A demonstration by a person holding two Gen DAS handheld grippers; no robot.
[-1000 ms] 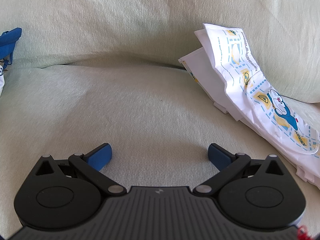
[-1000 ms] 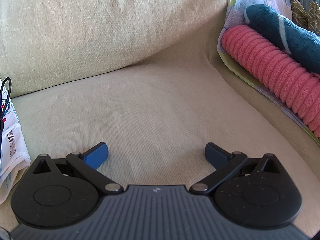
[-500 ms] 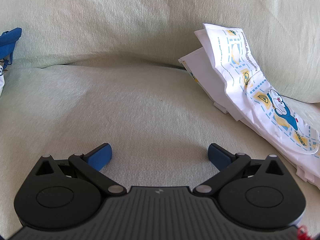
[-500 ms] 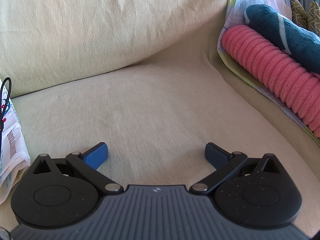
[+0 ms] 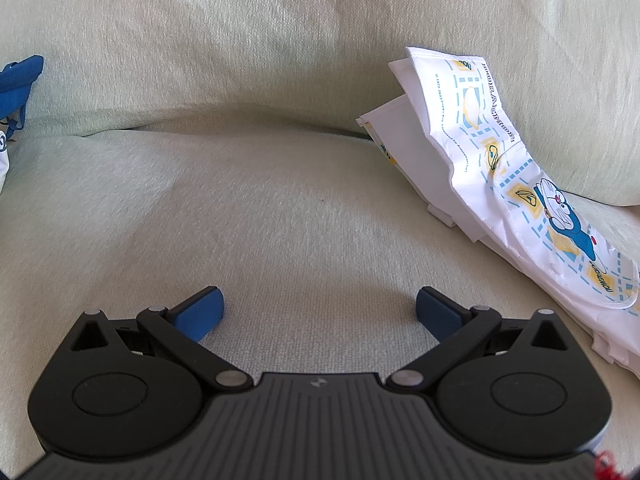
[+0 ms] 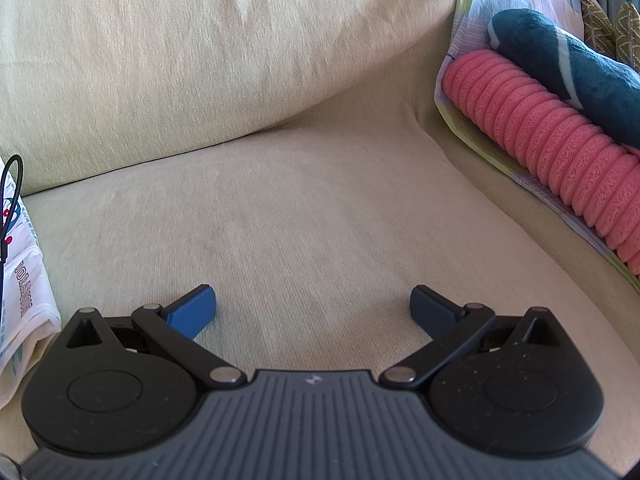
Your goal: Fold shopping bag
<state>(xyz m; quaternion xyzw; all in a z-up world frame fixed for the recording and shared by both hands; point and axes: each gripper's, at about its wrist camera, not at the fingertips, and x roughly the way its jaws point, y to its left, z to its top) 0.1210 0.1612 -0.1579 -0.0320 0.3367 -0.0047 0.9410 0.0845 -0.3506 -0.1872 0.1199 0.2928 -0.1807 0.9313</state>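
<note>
Both tools, left point(image 5: 319, 307) & right point(image 6: 313, 305), spread wide over bare sofa seat point(image 5: 280, 216); shopping bag point(image 5: 492, 184) at edge.

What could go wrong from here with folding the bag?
Both grippers, left and right, are open over bare sofa cushion, holding nothing. The shopping bag lies crumpled against the back cushion, so a pinch may catch only one layer. A thin black cord beside the bag could snag.

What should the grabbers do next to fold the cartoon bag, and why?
Probably move the left gripper right toward the white cartoon bag. Both grippers are open and empty; the bag lies crumpled on the sofa cushion, untouched.
</note>
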